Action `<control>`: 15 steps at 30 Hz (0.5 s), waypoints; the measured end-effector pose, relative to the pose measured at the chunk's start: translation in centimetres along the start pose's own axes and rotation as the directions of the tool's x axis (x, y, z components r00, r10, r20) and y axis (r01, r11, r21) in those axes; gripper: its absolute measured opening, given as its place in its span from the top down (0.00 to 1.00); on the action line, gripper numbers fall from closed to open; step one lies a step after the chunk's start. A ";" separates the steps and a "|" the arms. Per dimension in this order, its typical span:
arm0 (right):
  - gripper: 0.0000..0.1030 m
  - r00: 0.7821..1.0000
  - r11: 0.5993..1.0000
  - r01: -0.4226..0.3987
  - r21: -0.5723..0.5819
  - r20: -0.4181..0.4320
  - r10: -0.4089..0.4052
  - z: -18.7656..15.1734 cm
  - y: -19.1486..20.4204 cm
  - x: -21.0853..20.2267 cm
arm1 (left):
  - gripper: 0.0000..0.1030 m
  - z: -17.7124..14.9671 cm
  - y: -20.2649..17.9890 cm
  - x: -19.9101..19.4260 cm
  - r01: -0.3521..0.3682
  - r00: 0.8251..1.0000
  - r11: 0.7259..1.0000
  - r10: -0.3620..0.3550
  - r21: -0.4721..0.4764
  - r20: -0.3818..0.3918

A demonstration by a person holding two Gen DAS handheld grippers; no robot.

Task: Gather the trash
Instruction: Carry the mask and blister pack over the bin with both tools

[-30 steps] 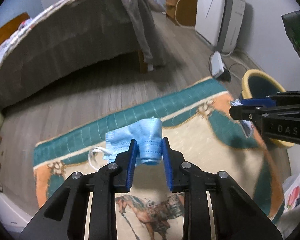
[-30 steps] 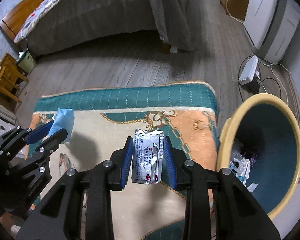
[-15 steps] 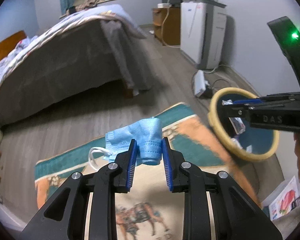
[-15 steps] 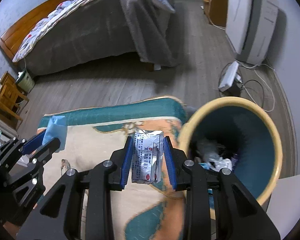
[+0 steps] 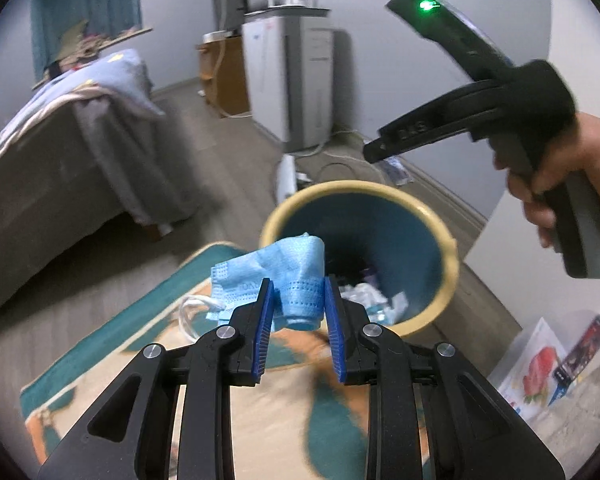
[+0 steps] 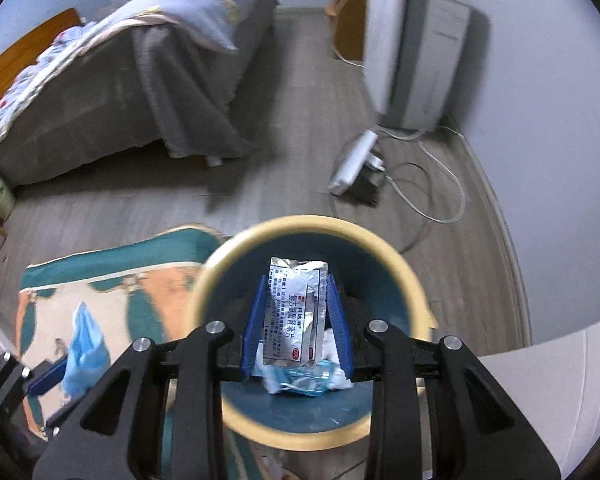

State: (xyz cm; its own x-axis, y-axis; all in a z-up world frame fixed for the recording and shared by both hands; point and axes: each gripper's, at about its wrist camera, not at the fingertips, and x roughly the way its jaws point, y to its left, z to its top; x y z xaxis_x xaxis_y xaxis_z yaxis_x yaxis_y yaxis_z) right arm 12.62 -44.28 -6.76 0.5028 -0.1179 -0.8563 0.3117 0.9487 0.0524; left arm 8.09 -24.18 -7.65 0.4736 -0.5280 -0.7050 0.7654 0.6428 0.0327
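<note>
Room: bedroom with grey plank floor (image 5: 236, 184), a bed (image 5: 60, 152) under a grey cover, and a patterned rug (image 5: 260, 412) below both grippers.
Left wrist view, left gripper (image 5: 296, 312): fingers (image 5: 262, 332) narrowed and pinched on a crumpled blue face mask (image 5: 288, 280); its white ear loop hangs to their left.
Left wrist view, trash bin (image 5: 444, 240): yellow rim, teal inside, just beyond the fingertips and slightly right, litter at the bottom.
Left wrist view, right hand (image 5: 572, 184): up and to the right, wrapped around the other gripper's handle.
Right wrist view, right gripper (image 6: 296, 320): fingers (image 6: 336, 320) closed to a narrow gap on a silver medicine sachet (image 6: 296, 312), held upright.
Right wrist view, bin (image 6: 412, 280): directly beneath the fingertips, sachet over its mouth.
Right wrist view, mask (image 6: 86, 340): far left of the fingers, over the rug.
Right wrist view, background: white appliance (image 6: 416, 48) and power strip (image 6: 352, 168) beyond the bin.
</note>
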 end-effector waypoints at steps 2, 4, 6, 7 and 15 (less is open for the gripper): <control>0.70 1.000 1.000 0.003 0.031 -0.020 -0.002 -0.4 -1.6 0.7 | 0.74 0.4 -1.4 1.0 0.027 1.000 1.000 -0.027 0.003 0.006; 0.70 0.999 0.998 0.009 0.058 -0.043 -0.006 -0.7 -2.9 1.4 | 0.74 0.7 -2.8 2.1 0.054 0.999 0.999 -0.054 0.007 0.001; 0.70 0.997 0.997 0.009 0.081 -0.071 -0.003 -1.2 -4.1 2.2 | 0.74 1.0 -4.2 3.3 0.088 0.996 0.996 -0.088 0.016 -0.010; 0.70 0.997 0.996 0.005 0.087 -0.081 0.002 -1.4 -4.4 2.5 | 0.74 0.9 -4.6 3.5 0.096 0.995 0.995 -0.096 0.023 -0.012; 0.70 0.994 0.994 -0.033 0.102 -0.105 0.044 -2.3 -4.6 4.4 | 0.74 2.2 -6.4 8.0 0.066 0.996 0.991 -0.059 0.116 -0.062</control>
State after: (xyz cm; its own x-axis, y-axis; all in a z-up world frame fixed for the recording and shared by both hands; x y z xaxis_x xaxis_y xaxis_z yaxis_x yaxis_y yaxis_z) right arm 11.54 -48.53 -11.89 0.4290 -0.0448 -0.9022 0.3755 0.9172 0.1330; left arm 7.94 -33.73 -11.93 0.3995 -0.5295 -0.7483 0.8403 0.5379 0.0679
